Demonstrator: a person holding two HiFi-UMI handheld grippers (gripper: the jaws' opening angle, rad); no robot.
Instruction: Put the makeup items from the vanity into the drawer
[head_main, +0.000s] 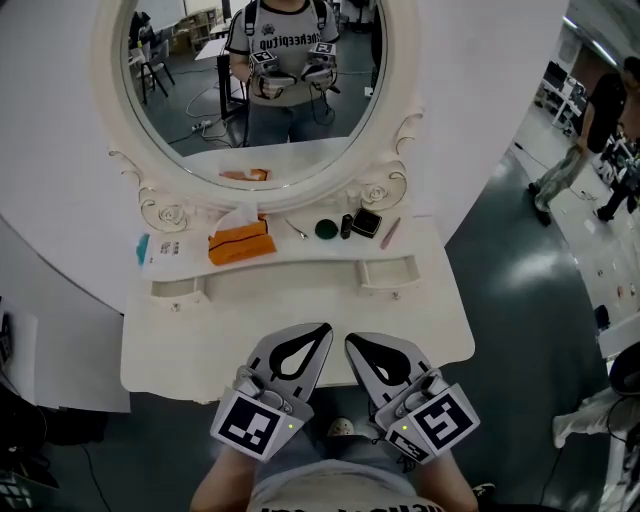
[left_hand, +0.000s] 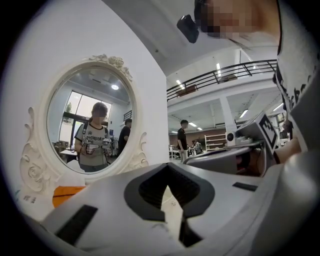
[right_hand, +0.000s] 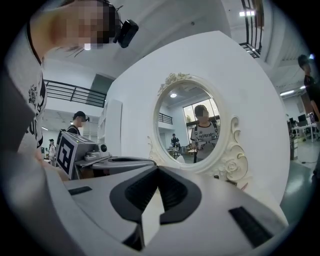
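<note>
- The makeup items on the desk (head_main: 180, 345) just below the mirror (head_main: 255, 80) are small and hard to identify: a dark round compact (head_main: 326, 229), a black tube (head_main: 346, 225) and a square black case (head_main: 367, 222).
- A pink pencil (head_main: 389, 232) lies at their right. Its long axis runs from the mirror toward the desk's front.
- An orange pack (head_main: 240, 243) sits below the mirror's left half.
- The left tool (head_main: 320, 333) and right tool (head_main: 353, 344) are both closed and empty. They point toward the mirror from the desk's near edge.
</note>
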